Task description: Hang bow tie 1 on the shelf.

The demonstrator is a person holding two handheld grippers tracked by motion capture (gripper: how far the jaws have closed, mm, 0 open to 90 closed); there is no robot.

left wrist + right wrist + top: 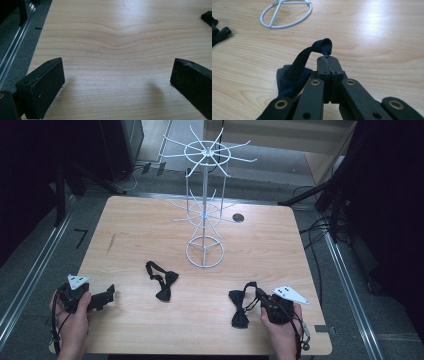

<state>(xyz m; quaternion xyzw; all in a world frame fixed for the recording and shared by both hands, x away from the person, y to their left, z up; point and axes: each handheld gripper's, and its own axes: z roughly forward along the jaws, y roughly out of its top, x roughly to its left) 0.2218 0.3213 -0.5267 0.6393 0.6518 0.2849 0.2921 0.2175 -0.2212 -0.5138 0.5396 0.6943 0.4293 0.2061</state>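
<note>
Dark bow tie (pixel 239 309) strap clamped in right gripper (pixel 327 58) jaws, left gripper (pixel 117 80) jaws spread wide over table (pixel 120 37)

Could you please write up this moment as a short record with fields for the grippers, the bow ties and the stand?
right gripper: jaws shut on the strap of the near bow tie
near bow tie: dark, lying on the table by the right gripper, strap loop pinched
left gripper: jaws wide open, nothing between them, low over bare wood
second bow tie: black, lying loose on the table, apart from both grippers
wire stand: white, upright on its ring base, no bow tie on its arms
table: light wood
</note>
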